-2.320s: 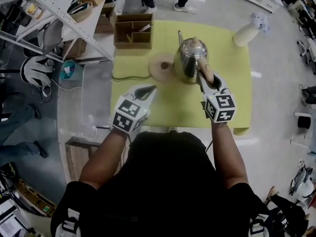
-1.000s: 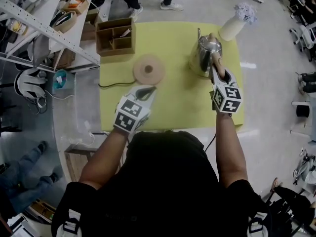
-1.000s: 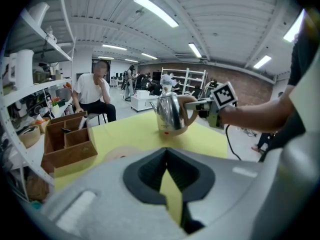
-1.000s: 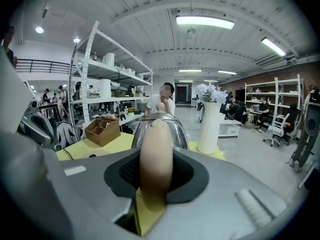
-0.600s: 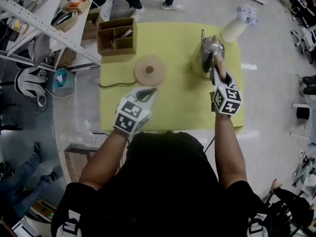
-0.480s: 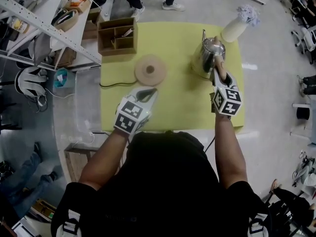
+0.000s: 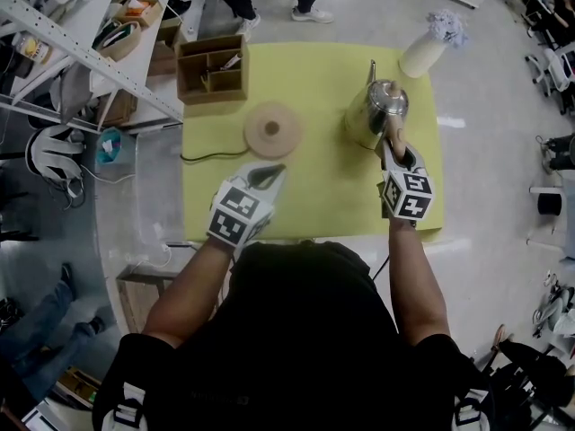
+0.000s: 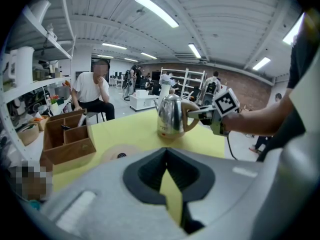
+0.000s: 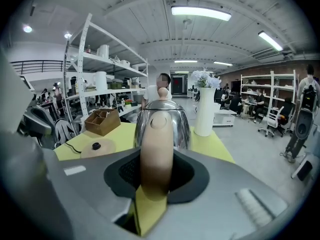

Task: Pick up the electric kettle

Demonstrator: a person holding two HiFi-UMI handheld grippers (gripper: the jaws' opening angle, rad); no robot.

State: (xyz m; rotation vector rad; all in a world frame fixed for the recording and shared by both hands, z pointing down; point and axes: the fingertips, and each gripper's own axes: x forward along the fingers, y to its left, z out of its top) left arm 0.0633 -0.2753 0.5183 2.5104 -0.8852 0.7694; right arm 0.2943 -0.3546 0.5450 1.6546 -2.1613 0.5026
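Note:
The steel electric kettle [image 7: 374, 115] stands at the right of the yellow mat [image 7: 314, 187], spout pointing away from me. My right gripper [image 7: 393, 149] is shut on its beige handle [image 7: 393, 136], which fills the gap between the jaws in the right gripper view [image 9: 156, 149]. From the left gripper view the kettle [image 8: 170, 116] sits at mat level; I cannot tell whether it touches. My left gripper [image 7: 266, 172] hovers over the mat's near left part, jaws shut and empty [image 8: 166, 151]. The round kettle base [image 7: 272, 128] lies bare, with its black cord running left.
A wooden compartment box [image 7: 213, 68] sits at the mat's far left corner. A white vase with flowers [image 7: 424, 52] stands at the far right corner, just beyond the kettle. Metal shelving [image 7: 81, 34] lines the left; people stand and sit beyond the table.
The right gripper and the kettle have come a little nearer to me and lower over the mat. The left gripper has stayed where it was.

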